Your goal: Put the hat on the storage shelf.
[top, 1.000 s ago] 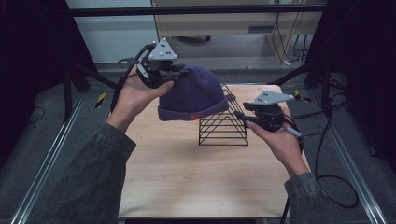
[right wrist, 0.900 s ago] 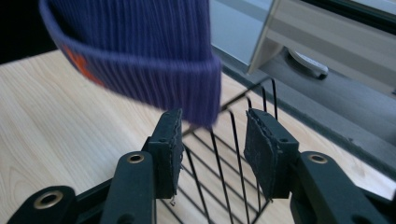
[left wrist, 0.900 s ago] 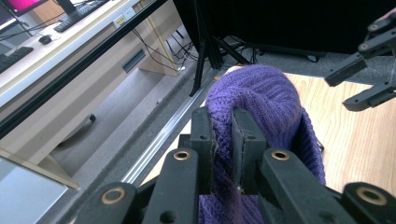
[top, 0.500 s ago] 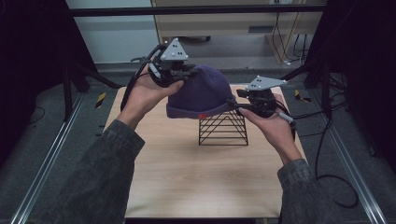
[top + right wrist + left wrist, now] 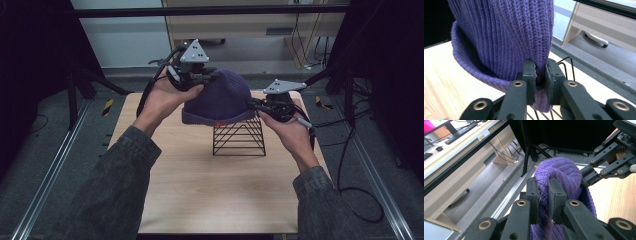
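The top of the black wire rack (image 5: 239,137) is hidden under the purple knitted hat (image 5: 220,97), so I cannot tell whether the hat rests on it or hangs just above. The left claw (image 5: 543,195) is clenched on a fold of knit near the crown, the hat bulging beyond its jaws. The right claw (image 5: 540,75) pinches the cuff on the opposite side, over the bench (image 5: 200,195).

Dark grey-green sleeves (image 5: 117,170). Black left gripper (image 5: 207,76) and right gripper (image 5: 256,106), brass-ringed pivots, grey triangular plates (image 5: 194,51) on top, black cables (image 5: 350,150).
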{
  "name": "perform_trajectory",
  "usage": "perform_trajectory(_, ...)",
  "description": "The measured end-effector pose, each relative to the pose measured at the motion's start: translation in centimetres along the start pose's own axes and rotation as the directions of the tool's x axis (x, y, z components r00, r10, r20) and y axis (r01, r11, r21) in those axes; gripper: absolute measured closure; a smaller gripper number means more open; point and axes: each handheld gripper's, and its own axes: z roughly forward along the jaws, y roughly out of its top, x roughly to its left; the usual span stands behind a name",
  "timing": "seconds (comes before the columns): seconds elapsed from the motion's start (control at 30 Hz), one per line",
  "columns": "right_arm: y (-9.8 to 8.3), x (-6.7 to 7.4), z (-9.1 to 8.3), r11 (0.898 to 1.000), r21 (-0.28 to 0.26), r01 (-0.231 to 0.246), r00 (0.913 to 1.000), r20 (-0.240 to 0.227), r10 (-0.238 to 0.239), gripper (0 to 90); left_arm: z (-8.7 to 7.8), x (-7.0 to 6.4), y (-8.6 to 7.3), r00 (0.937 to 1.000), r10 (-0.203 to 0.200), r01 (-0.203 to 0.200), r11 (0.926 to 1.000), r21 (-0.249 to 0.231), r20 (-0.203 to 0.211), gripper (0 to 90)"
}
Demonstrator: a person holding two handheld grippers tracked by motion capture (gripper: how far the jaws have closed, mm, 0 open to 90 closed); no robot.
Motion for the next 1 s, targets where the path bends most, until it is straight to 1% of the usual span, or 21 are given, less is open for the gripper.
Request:
perform_trajectory(0.07, -0.1, -0.1, -0.1, 1.0, 0.001, 0.004, 0.9999, 0.009, -0.004, 81.6, 0.3, -0.1, 0.2, 1.0, -0.005, 0.005, 1.0, 0.0, -0.003, 80.5)
perform_trajectory(0.13, -0.1, -0.4, -0.5, 1.0, -0.009, -0.002, 0.9999, 0.016, 0.003, 81.7, 0.6, -0.2, 0.5, 0.9999, -0.016, 0.016, 0.9997, -0.017, -0.006, 80.4)
perform_trajectory(0.27, -0.1, -0.6, -1.0, 1.0, -0.012, -0.004, 0.9996, 0.029, 0.005, 81.9, 1.1, -0.4, 0.8, 0.9999, -0.012, 0.012, 0.9997, -0.02, -0.004, 80.4)
perform_trajectory(0.33, -0.3, -0.9, -1.3, 1.0, -0.003, -0.006, 0.9993, 0.037, 0.006, 81.9, 1.4, -0.6, 1.0, 1.0, -0.001, 0.001, 1.0, -0.006, -0.008, 80.3)
perform_trajectory(0.47, -0.6, -1.2, -1.8, 1.0, 0.015, 0.002, 0.9985, 0.055, -0.002, 81.8, 2.2, -0.8, 1.2, 1.0, -0.005, 0.005, 1.0, -0.008, -0.004, 80.2)
perform_trajectory(0.57, -0.8, -1.4, -1.9, 1.0, 0.02, -0.001, 0.998, 0.063, 0.0, 81.8, 2.6, -0.9, 1.1, 0.9999, -0.01, 0.01, 0.9999, -0.006, -0.001, 80.2)
perform_trajectory(0.6, -1.1, -1.6, -1.9, 1.0, 0.02, -0.007, 0.9977, 0.068, 0.006, 81.7, 3.0, -1.0, 1.1, 0.9999, -0.013, 0.013, 0.9999, -0.004, 0.001, 80.2)
perform_trajectory(0.63, -1.1, -1.6, -1.9, 1.0, 0.02, -0.007, 0.9977, 0.068, 0.006, 81.7, 3.0, -1.0, 1.1, 0.9999, -0.013, 0.013, 0.9999, -0.004, 0.001, 80.2)
perform_trajectory(0.67, -1.6, -1.8, -1.9, 1.0, 0.025, -0.019, 0.9974, 0.069, 0.017, 81.7, 3.5, -1.1, 1.1, 1.0, -0.007, 0.007, 1.0, 0.004, 0.0, 80.2)
perform_trajectory(0.77, -2.0, -2.1, -1.9, 0.999, 0.026, -0.027, 0.9971, 0.072, 0.025, 81.7, 4.0, -1.3, 1.1, 1.0, -0.008, 0.008, 1.0, 0.003, 0.003, 80.1)
perform_trajectory(0.8, -2.3, -2.2, -1.9, 0.999, 0.03, -0.038, 0.9965, 0.076, 0.036, 81.8, 4.3, -1.4, 1.1, 1.0, -0.001, 0.001, 0.9999, 0.012, 0.003, 80.0)
perform_trajectory(1.0, -2.8, -2.6, -1.8, 0.998, 0.058, -0.029, 0.9958, 0.088, 0.024, 81.9, 5.4, -1.6, 0.9, 1.0, 0.004, -0.004, 0.9998, 0.018, 0.007, 80.0)
